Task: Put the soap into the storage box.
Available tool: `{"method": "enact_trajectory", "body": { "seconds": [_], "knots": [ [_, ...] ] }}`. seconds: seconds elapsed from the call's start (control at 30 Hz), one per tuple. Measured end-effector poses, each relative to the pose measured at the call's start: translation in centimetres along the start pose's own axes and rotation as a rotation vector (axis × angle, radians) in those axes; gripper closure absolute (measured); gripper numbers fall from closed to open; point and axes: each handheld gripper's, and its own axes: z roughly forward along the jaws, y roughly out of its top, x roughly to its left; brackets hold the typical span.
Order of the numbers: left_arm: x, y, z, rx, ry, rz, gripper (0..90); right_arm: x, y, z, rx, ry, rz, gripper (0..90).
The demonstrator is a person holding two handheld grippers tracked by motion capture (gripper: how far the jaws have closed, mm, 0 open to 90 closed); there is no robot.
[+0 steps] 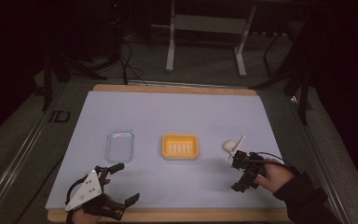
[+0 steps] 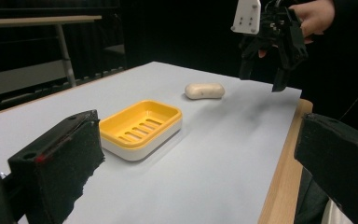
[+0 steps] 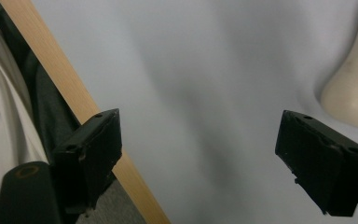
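High view puts the bar of soap (image 1: 228,145) right of centre in the frame, lying bare on the pale table cover (image 1: 177,112), well apart from the yellow soap dish (image 1: 180,146) at the middle and the clear plastic lid (image 1: 120,145) further left; the right gripper (image 1: 244,175) hovers just below and to the right of the soap, far nearer to it than the left gripper (image 1: 121,184), which waits at the lower left by the wooden table edge (image 1: 168,215); both sets of jaws stand released, gaping wide and grasping nothing. Left gripper view shows the soap (image 2: 204,90) lying with its long axis roughly across the frame, beyond the dish (image 2: 140,127), with the right gripper (image 2: 263,74) raised above the table just to its right; right gripper view catches one rounded end of the soap (image 3: 354,88) at the upper right of the frame, outside the gap and beyond the right-hand jaw; so the coming move seems to call for that claw to shift toward the upper right and straddle the bar across its narrow width.
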Motion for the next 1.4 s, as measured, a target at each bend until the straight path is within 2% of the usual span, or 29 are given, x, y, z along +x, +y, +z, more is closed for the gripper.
{"method": "enact_trajectory", "body": {
  "seconds": [0.13, 0.23, 0.43, 0.6, 0.93, 1.0, 1.4],
  "knots": [
    [0.0, 0.0, 0.0, -0.001, -0.001, 0.000, 1.2, -0.3, 0.1, 0.0, 0.033, 0.012, 0.008, 13.8],
    [0.0, 0.0, 0.0, -0.002, -0.001, 0.000, 1.1, -0.4, 0.2, 0.1, 0.084, 0.029, 0.011, 13.9],
    [0.0, 0.0, 0.0, -0.001, -0.001, -0.001, 1.1, -0.6, 0.4, 0.1, 0.097, 0.061, 0.014, 14.3],
    [0.0, 0.0, 0.0, 0.001, -0.001, -0.002, 1.1, -0.5, 0.7, 0.1, 0.115, 0.062, 0.001, 14.0],
    [0.0, 0.0, 0.1, 0.004, -0.002, -0.004, 1.1, -0.9, 1.4, -1.0, 0.081, 0.044, 0.002, 13.1],
    [0.0, 0.0, 0.1, 0.002, -0.004, -0.006, 1.1, -1.5, 1.5, -1.2, 0.092, 0.033, 0.011, 13.6],
    [0.0, 0.0, 0.1, 0.003, -0.006, -0.008, 1.2, -3.2, 1.9, -2.0, 0.071, 0.007, 0.041, 13.7]
  ]
}}
